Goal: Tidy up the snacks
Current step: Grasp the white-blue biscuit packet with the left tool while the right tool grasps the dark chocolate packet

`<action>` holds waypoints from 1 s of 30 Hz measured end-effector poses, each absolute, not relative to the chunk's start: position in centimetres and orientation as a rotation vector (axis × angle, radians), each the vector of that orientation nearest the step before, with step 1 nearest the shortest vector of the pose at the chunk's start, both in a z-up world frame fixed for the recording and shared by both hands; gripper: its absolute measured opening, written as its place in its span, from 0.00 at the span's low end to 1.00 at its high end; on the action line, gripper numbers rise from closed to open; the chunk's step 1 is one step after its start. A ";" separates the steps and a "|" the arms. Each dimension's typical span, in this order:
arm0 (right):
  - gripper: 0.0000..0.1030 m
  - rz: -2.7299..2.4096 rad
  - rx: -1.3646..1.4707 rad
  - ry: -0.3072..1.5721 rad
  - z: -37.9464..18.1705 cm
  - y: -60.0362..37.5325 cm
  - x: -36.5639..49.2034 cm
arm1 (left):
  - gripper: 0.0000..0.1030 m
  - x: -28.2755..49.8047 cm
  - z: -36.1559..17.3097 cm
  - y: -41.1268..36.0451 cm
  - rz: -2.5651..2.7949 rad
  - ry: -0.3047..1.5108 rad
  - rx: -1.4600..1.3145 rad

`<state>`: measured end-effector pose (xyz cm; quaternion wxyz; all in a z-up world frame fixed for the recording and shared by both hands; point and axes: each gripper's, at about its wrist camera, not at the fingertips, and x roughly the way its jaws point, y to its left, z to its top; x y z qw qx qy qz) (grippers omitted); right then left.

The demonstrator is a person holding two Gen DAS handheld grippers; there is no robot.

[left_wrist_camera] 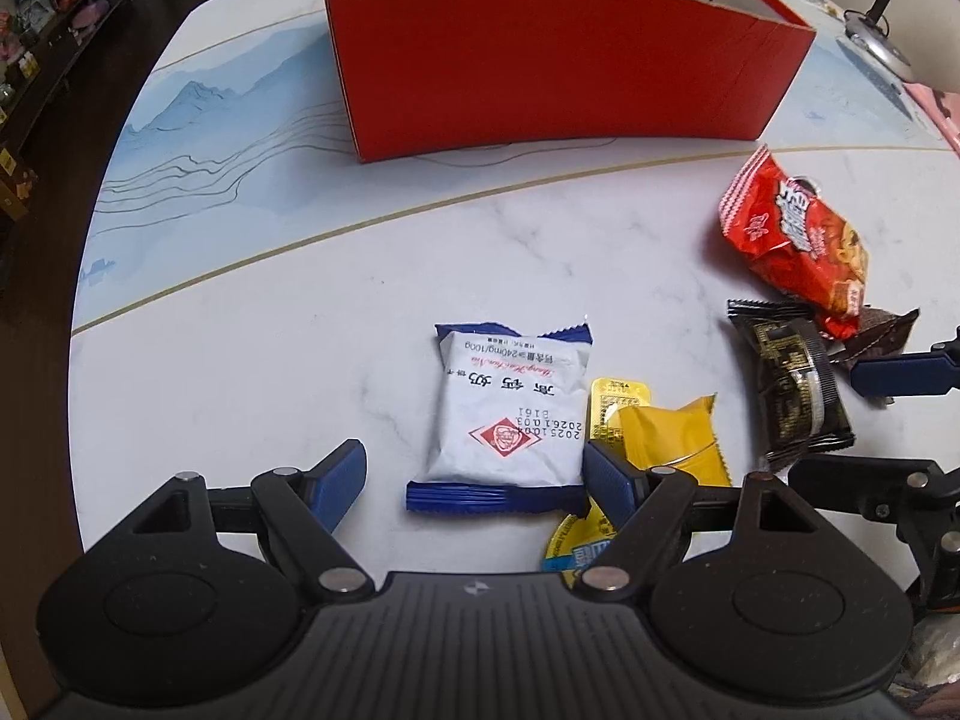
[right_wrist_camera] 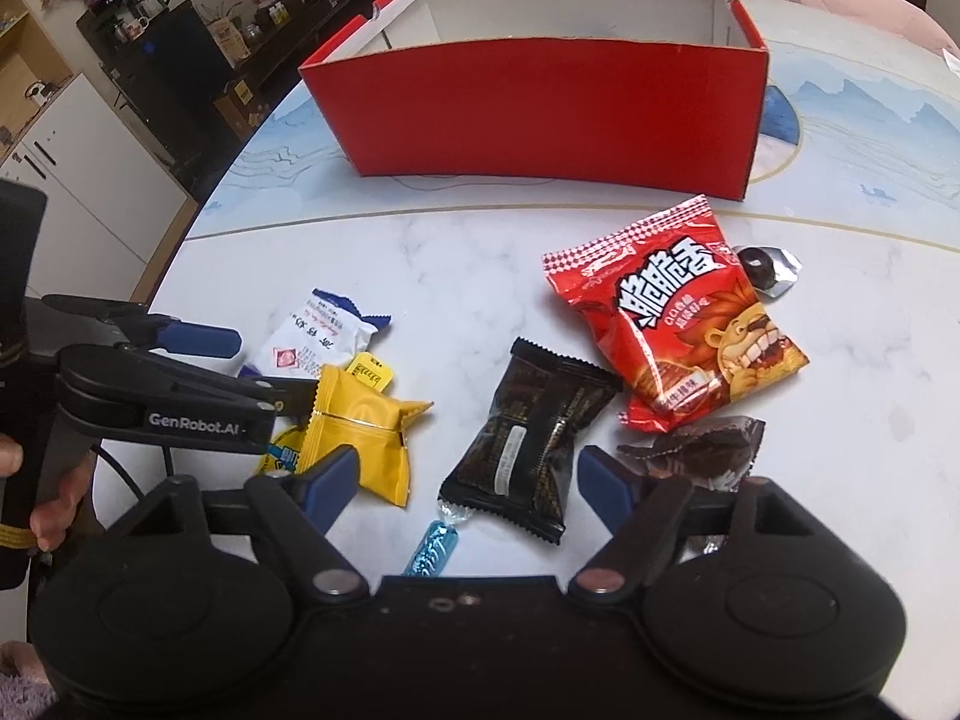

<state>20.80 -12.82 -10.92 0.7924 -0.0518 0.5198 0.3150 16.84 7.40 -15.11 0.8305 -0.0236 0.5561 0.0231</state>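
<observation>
With every packet lying loose on the desk (left_wrist_camera: 252, 324) and nothing visible inside the red box (right_wrist_camera: 540, 108), the sorting looks to be at its start, though the box floor is largely hidden behind the near wall in both views. Left gripper (left_wrist_camera: 474, 480): jaws apart, straddling the white-and-blue packet (left_wrist_camera: 507, 414), right finger just beside the packet's edge, left finger clear of it; nothing is clamped. Right gripper (right_wrist_camera: 465, 480): jaws apart, framing the black packet (right_wrist_camera: 534, 438), which lies between the fingers but untouched as far as can be told. In the right wrist view the red box stands at 12 o'clock, well apart from the snacks. Red chip bag (right_wrist_camera: 678, 318) at 1 o'clock, overlapping the brown wrapper (right_wrist_camera: 696, 450) at 3 o'clock. Small dark foil sweet (right_wrist_camera: 768, 267) just beyond the chip bag. Yellow packet (right_wrist_camera: 366, 426) at 9 o'clock, partly over a yellow round lid (right_wrist_camera: 282, 450) beneath the left gripper. Blue candy (right_wrist_camera: 433, 546) at 6 o'clock, touching the black packet's lower corner. Judgement: no item is placed yet; all visible pieces remain to be moved. Likely first picks are the white-and-blue packet (left) and the black packet (right). Risk: the thin crinkly wrappers could slip from a pinch.
</observation>
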 end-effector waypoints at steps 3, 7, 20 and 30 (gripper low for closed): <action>0.73 0.678 -0.127 1.110 -11.0 -12.3 20.9 | 0.77 17.1 -15.2 7.3 0.047 1.176 -0.053; 0.69 0.664 -0.140 1.108 -11.3 -11.8 21.3 | 0.77 17.6 -15.3 7.4 0.047 1.174 -0.045; 0.55 0.608 -0.176 1.127 -12.9 -11.0 22.5 | 0.76 18.1 -16.1 8.2 0.062 1.188 -0.012; 0.40 0.582 -0.208 1.121 -13.2 -10.7 22.4 | 0.59 18.0 -15.8 7.7 0.011 1.175 -0.005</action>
